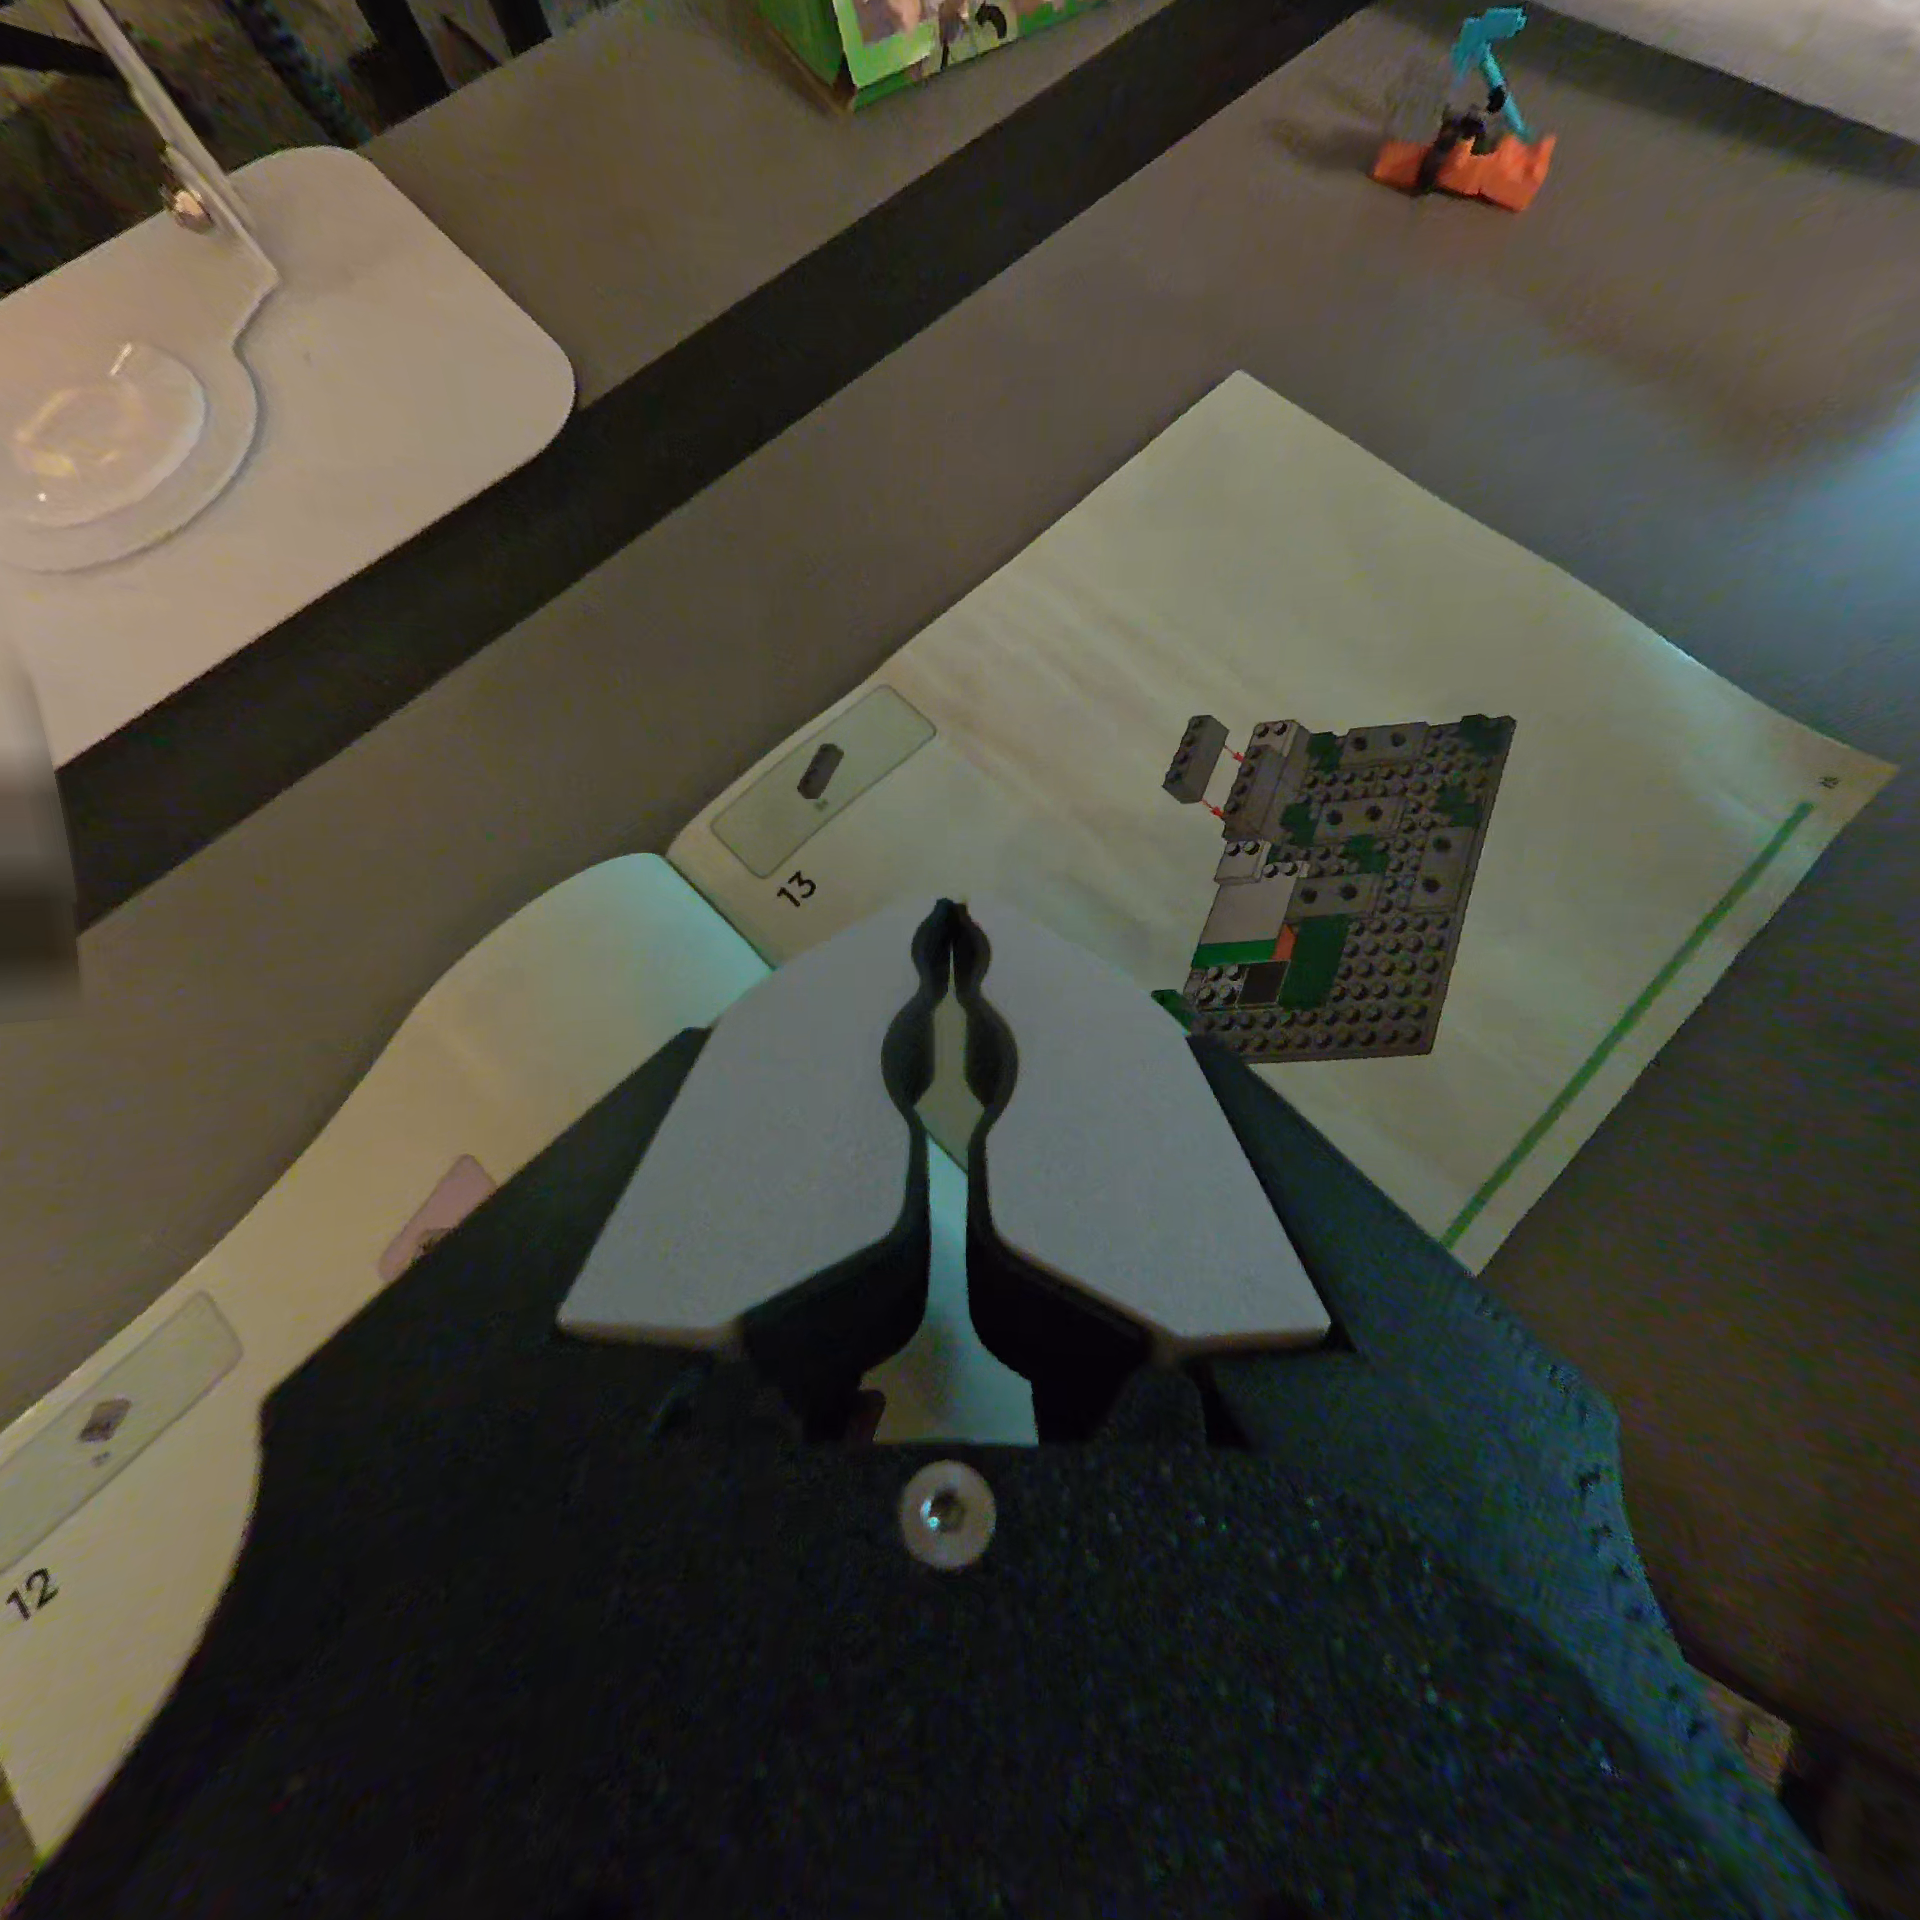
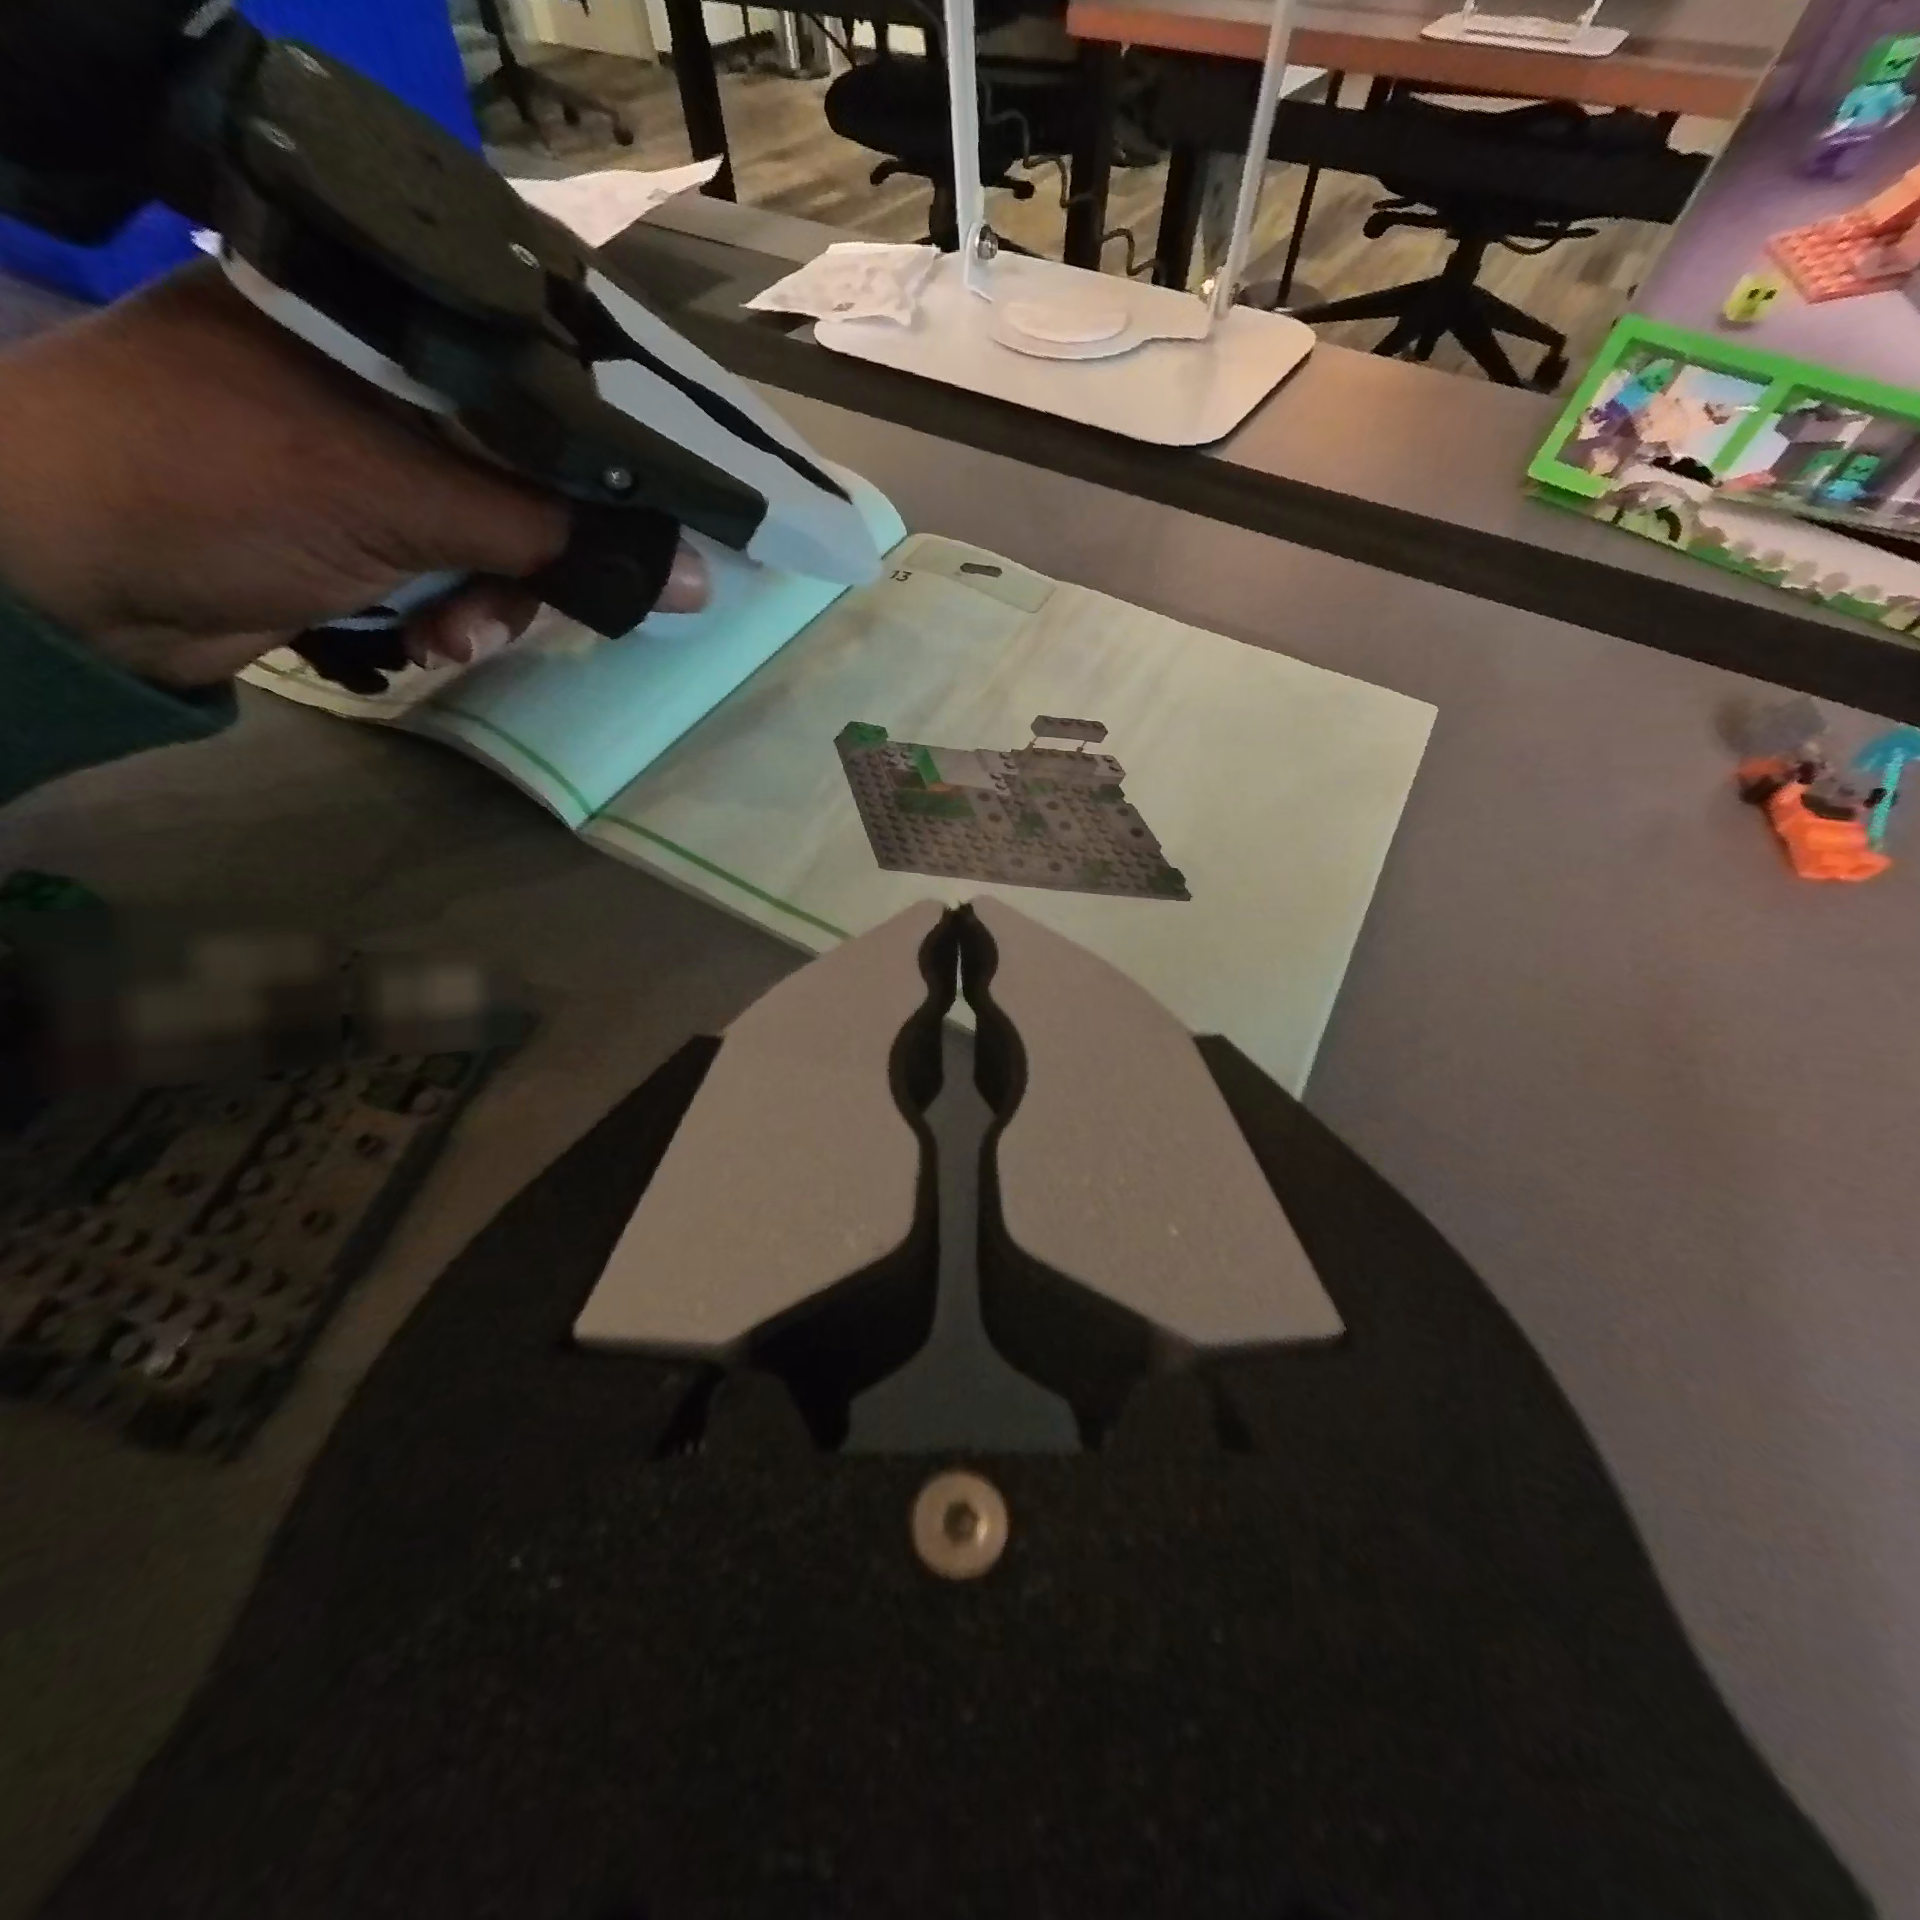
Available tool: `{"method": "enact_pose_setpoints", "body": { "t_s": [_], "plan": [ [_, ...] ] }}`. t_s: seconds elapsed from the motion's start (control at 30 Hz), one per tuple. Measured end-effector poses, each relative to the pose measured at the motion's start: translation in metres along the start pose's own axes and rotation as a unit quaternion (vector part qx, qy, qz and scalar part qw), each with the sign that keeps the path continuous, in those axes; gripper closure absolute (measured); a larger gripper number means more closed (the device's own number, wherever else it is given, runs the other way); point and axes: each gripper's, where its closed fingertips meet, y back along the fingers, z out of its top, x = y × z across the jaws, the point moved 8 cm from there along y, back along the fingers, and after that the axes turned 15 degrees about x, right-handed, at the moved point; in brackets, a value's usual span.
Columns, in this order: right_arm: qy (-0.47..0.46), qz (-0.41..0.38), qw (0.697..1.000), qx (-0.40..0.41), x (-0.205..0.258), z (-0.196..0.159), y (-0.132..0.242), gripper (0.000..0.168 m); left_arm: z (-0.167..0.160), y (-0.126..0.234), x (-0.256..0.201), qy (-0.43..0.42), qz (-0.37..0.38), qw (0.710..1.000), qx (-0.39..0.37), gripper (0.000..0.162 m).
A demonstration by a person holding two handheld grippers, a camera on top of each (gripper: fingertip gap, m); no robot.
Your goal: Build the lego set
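Both tongs closed and empty: left gripper (image 1: 951, 914) over the open instruction booklet (image 1: 1299, 644), grey baseplate (image 2: 208, 1226) left of right gripper (image 2: 961, 914).

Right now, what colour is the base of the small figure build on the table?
Orange base, with a turquoise pickaxe-like piece above it; clearest in the right wrist view.

Black hand-held gripper (image 1: 951, 914), 2 grey fingers (image 1: 790, 1153), silver screw (image 1: 945, 1512).
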Motion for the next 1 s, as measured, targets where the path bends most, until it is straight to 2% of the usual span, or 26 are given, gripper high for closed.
{"method": "enact_pose_setpoints", "body": {
  "t_s": [0.33,0.57,0.6,0.7,1.0],
  "plan": [
    [-0.024,-0.042,0.998,0.049,-0.021,-0.007,-0.007,0.168,-0.007,0.005,-0.003,-0.017,-0.001,1.0,0.006,0.162],
    [-0.017,-0.053,0.994,0.093,-0.044,-0.013,-0.006,0.15,-0.013,0.022,-0.005,-0.035,-0.025,0.999,0.012,0.162],
    [-0.016,-0.048,0.994,0.098,-0.046,-0.013,-0.006,0.148,-0.014,0.024,-0.007,-0.038,-0.026,0.999,0.012,0.155],
    [-0.02,-0.031,0.992,0.118,-0.055,-0.013,-0.007,0.14,-0.022,0.03,-0.012,-0.044,-0.033,0.998,0.015,0.151],
    [-0.021,-0.009,0.985,0.171,-0.064,-0.019,-0.019,0.136,-0.054,0.022,-0.018,-0.041,-0.048,0.996,0.057,0.148]
  ]
}}
